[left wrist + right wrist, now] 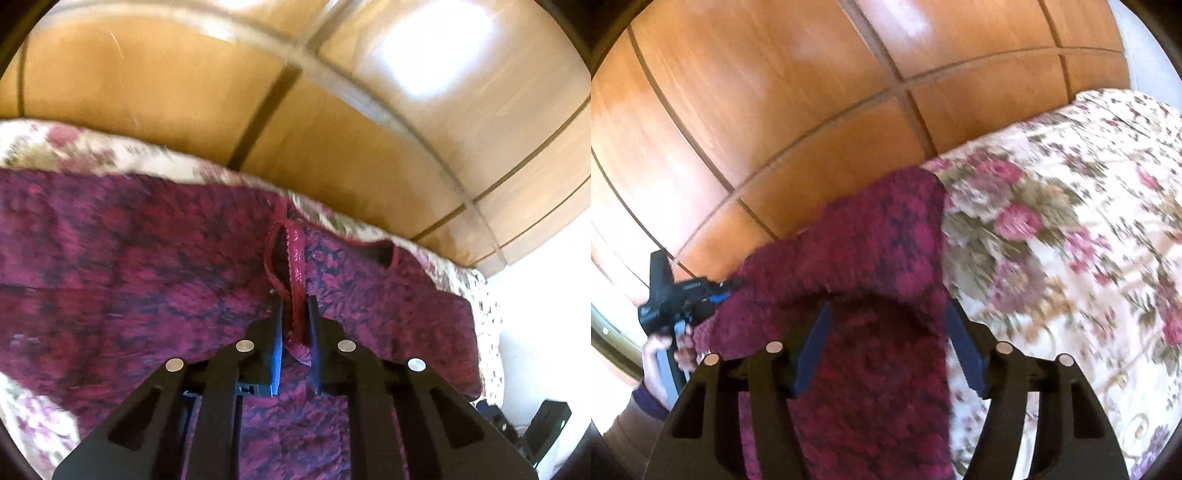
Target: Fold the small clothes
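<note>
Blurrily, left tool clamps maroon garment trim; right tool open astride garment, edges cropped.

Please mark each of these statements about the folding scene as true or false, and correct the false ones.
1. The left gripper is shut on the garment's red strap. True.
2. The garment is plain white. False: it is dark red with a darker pattern.
3. The right gripper stands open, with the garment's cloth between its fingers. True.
4. The garment lies on a bare wooden table. False: it lies on a floral bedspread.
5. Wooden panelled doors stand behind the bed. True.
6. The other gripper is hidden from the right wrist camera. False: it shows at the left edge, held in a hand.
</note>
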`<state>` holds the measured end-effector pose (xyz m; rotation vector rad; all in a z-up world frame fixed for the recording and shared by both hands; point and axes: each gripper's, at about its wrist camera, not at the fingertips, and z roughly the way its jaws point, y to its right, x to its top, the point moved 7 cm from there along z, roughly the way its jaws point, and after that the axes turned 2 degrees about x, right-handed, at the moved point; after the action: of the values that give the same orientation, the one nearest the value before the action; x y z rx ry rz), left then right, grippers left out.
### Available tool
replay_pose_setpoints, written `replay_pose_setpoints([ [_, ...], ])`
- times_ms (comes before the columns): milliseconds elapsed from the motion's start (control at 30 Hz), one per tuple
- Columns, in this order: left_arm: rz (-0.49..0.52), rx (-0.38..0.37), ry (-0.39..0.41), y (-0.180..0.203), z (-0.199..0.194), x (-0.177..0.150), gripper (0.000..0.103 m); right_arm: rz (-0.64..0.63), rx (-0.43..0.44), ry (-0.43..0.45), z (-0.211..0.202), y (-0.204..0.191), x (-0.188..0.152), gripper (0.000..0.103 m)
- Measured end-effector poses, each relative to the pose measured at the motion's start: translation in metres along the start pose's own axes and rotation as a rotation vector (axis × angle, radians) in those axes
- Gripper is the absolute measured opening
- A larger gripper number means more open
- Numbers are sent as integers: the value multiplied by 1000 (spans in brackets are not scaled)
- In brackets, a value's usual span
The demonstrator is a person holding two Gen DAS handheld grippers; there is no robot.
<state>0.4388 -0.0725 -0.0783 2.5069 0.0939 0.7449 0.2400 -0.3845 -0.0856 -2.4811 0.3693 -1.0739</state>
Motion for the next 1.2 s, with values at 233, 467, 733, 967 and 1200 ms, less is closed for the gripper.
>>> replay_pose_setpoints([
  [233, 19, 64, 78, -29, -42, -13, 11, -79, -36, -83, 61, -22, -4, 57],
  [467, -24, 99, 64, -60, -41, -43, 10, -125, -131, -116, 97, -20, -19, 58],
  [733, -54, 107, 50, -72, -37, -63, 16, -260, -228, -82, 106, -26, -34, 67],
  [967, -131, 137, 162, -100, -89, -61, 70, -326, -304, -76, 107, -34, -39, 78],
  [1200, -384, 240, 314, -210, -171, -65, 86, -333, -337, -78, 107, -33, -39, 86],
])
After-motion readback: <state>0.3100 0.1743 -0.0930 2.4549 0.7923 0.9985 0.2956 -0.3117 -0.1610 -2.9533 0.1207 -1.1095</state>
